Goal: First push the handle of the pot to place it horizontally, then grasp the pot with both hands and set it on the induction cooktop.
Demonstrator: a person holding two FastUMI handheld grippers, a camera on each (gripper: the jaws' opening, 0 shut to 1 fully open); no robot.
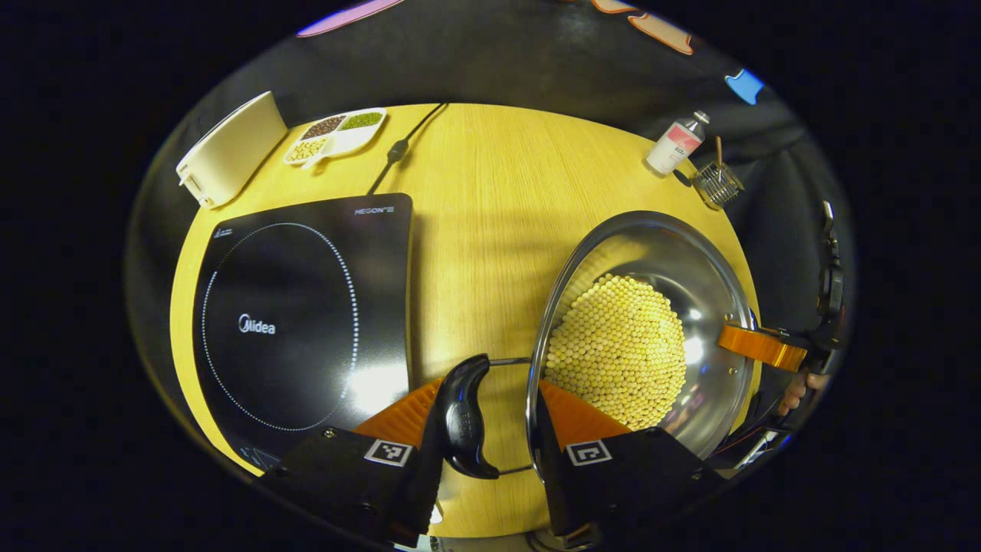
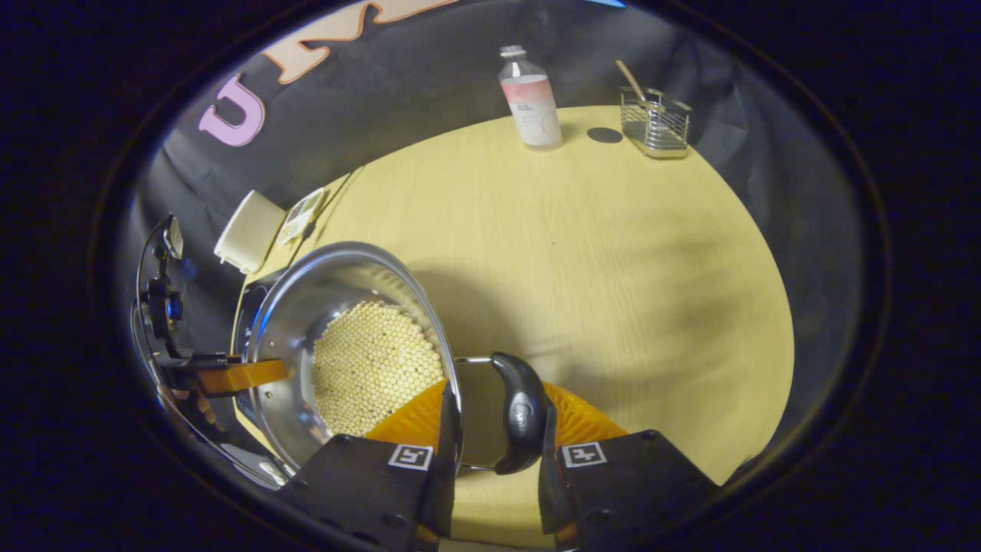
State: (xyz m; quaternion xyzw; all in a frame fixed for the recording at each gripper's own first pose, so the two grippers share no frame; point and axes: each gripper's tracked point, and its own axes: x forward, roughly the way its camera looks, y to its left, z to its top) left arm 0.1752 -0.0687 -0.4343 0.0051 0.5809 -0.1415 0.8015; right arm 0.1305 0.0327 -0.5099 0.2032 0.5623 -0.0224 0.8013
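The steel pot (image 1: 690, 284) holds a heap of pale yellow beads (image 1: 621, 349) and sits right of the black induction cooktop (image 1: 299, 322). My left gripper (image 1: 490, 391) is shut on the pot's near black handle (image 1: 464, 418), one finger outside the handle and the other inside the rim. In the right gripper view my right gripper (image 2: 494, 391) is shut on the opposite black handle (image 2: 521, 414) of the pot (image 2: 291, 330) in the same way. Each gripper appears across the pot in the other's view. I cannot tell whether the pot touches the table.
At the table's (image 1: 490, 199) far edge stand a white box (image 1: 230, 149), a divided dish of beans (image 1: 337, 132), the cooktop's cable (image 1: 398, 149), a bottle (image 1: 674, 144) and a wire basket (image 1: 716, 184). Bare wood lies between cooktop and pot.
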